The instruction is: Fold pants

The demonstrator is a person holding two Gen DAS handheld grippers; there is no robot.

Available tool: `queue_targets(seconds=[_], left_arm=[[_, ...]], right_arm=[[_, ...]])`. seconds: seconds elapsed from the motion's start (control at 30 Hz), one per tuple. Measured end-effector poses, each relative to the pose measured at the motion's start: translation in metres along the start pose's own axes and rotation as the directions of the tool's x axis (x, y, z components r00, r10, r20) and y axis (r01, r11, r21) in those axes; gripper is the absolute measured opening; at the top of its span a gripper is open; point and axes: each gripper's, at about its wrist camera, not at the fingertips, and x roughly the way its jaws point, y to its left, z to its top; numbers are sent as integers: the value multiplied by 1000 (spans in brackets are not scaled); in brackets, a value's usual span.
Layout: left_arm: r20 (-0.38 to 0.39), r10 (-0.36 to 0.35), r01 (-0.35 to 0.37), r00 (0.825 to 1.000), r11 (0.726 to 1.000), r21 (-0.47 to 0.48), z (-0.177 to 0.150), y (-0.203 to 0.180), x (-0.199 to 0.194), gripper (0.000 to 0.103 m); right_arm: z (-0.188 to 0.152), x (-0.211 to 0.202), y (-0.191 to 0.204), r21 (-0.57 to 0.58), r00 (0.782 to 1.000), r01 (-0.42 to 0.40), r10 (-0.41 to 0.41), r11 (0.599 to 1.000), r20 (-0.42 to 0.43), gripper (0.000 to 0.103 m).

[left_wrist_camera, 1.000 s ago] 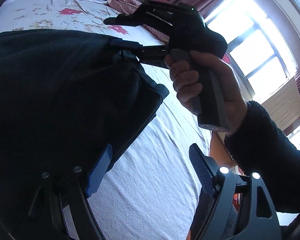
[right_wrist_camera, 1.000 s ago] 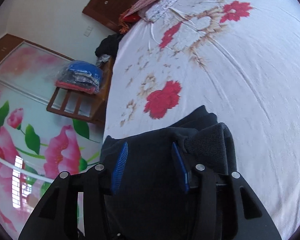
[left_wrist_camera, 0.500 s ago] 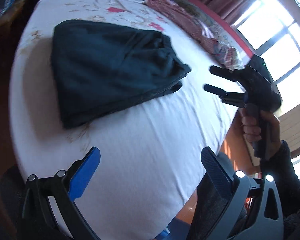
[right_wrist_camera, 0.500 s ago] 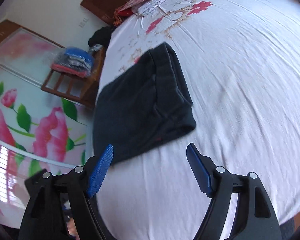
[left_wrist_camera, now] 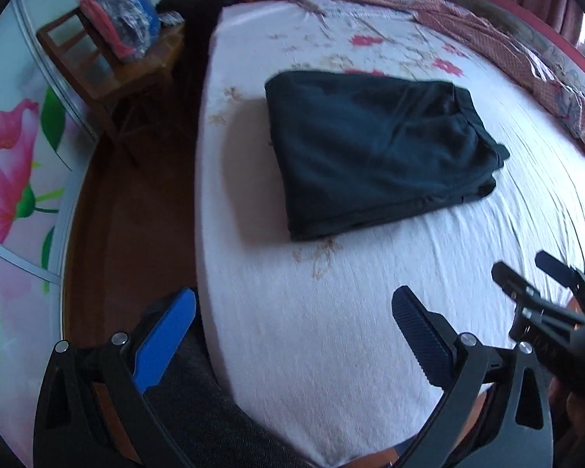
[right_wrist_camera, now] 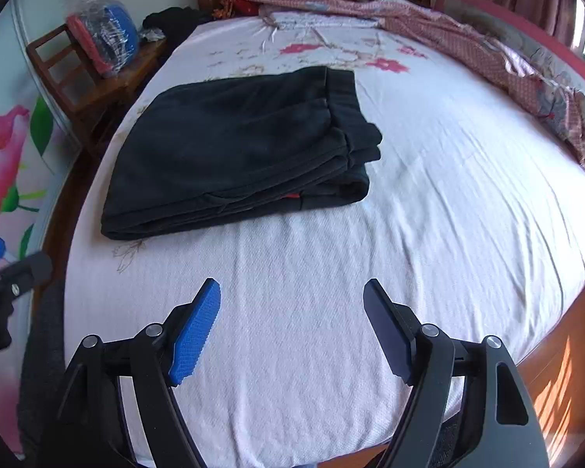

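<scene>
Black pants (right_wrist_camera: 238, 148): folded into a flat stack, lying on the white floral bed (right_wrist_camera: 429, 202), toward its left edge.
Left tool (left_wrist_camera: 292, 335): released, empty, well short of the pants, at the near left corner.
Right tool (right_wrist_camera: 292, 323): released, empty, over the near sheet.
Left view only: floor (left_wrist_camera: 136, 210) beside the bed.
Right view only: red tag (right_wrist_camera: 292, 196) between folded layers.
Both: chair (right_wrist_camera: 82, 78) with a wrapped bundle, far left.

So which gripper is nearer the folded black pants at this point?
Neither clearly; I can't tell. The left gripper hangs open by the bed's foot corner, back from the pants. The right gripper hangs open over bare sheet, similarly back from them.
</scene>
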Motion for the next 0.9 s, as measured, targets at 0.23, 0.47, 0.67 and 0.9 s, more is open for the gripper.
queue_targets(seconds=[0.23, 0.47, 0.67, 0.9], left_arm=[[223, -11, 31, 975, 996, -83, -29, -2, -5, 101], [185, 25, 4, 982, 988, -157, -40, 15, 24, 101], [208, 52, -34, 977, 995, -89, -40, -1, 19, 101], [209, 28, -4, 977, 994, -112, -40, 4, 17, 101]], right_arm=[[-18, -10, -10, 82, 988, 49, -60, 995, 139, 75], [-28, -15, -7, 84, 966, 28, -48, 996, 254, 75], [-28, -21, 12, 19, 957, 16, -21, 1000, 289, 75], [-29, -22, 12, 26, 959, -3, -5, 1000, 284, 75]])
